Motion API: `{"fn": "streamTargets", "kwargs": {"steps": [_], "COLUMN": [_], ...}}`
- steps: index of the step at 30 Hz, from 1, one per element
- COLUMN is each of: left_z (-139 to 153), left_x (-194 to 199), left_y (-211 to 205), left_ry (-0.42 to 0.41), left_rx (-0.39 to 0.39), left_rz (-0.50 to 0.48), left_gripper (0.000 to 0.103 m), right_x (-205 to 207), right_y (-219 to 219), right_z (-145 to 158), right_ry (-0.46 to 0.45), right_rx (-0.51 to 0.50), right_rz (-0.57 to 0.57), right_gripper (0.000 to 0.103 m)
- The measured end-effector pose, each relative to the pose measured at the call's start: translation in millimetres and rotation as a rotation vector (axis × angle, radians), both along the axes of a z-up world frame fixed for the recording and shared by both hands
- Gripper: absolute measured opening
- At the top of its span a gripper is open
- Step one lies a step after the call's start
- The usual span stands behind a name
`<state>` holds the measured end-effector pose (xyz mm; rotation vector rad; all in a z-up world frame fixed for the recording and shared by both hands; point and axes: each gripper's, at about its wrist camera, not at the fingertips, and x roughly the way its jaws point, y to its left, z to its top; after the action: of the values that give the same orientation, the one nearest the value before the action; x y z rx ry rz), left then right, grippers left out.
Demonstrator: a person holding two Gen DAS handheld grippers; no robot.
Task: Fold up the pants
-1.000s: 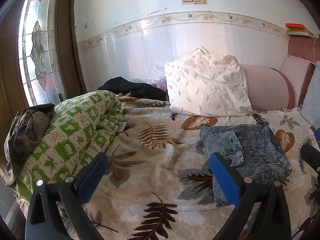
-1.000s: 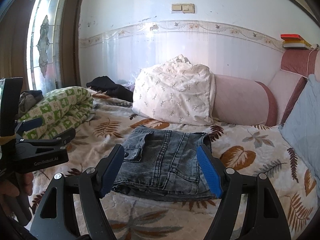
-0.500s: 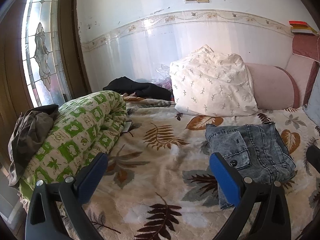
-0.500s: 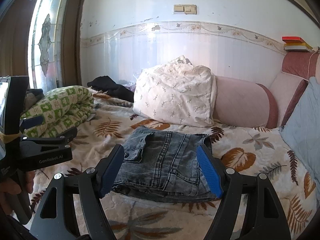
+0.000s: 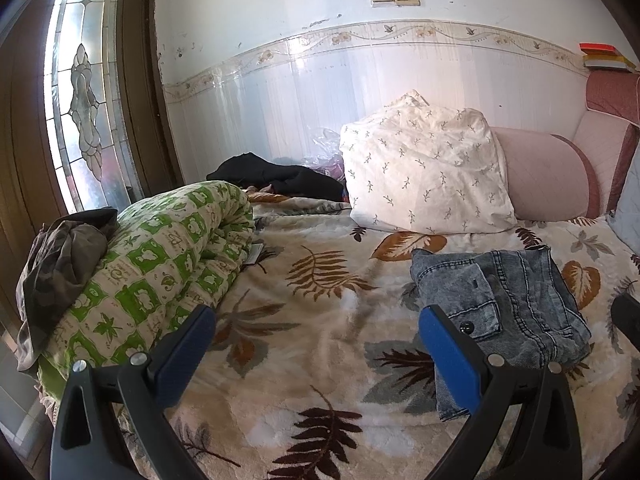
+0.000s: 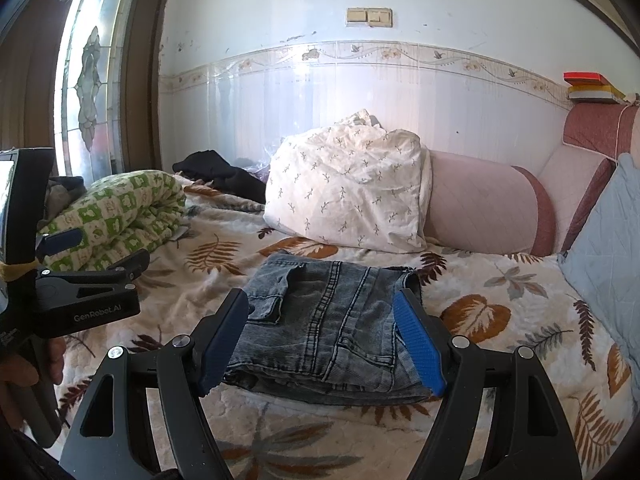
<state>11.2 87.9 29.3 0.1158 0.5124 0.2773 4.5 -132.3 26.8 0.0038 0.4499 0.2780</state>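
A pair of grey-blue jeans lies folded into a compact stack on the leaf-patterned bed cover. My right gripper hovers just in front of the stack, open, its blue pads standing clear of either side of the denim. In the left wrist view the jeans lie at the right, and my left gripper is open over bare bed cover to their left. The left gripper also shows at the left edge of the right wrist view, held by a hand.
A rolled green-and-white quilt with dark clothing on it lies at the left. A white patterned pillow, a pink bolster and a black garment line the far wall. A light blue cushion stands at the right.
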Motion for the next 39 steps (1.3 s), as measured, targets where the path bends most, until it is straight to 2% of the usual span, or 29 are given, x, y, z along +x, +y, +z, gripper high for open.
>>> {"fn": "streamTargets", "kwargs": {"steps": [39], "left_z": [-5.0], "left_x": [11.7], "left_y": [-33.0], "left_ry": [0.019], "left_rx": [0.001], "left_rz": [-0.062], "left_gripper": [0.103], "right_x": [5.0], "right_y": [-23.5], "right_z": [-6.0], "right_ry": [-0.007], "right_rx": [-0.043], "right_rz": [-0.041], "right_gripper": [0.075]}}
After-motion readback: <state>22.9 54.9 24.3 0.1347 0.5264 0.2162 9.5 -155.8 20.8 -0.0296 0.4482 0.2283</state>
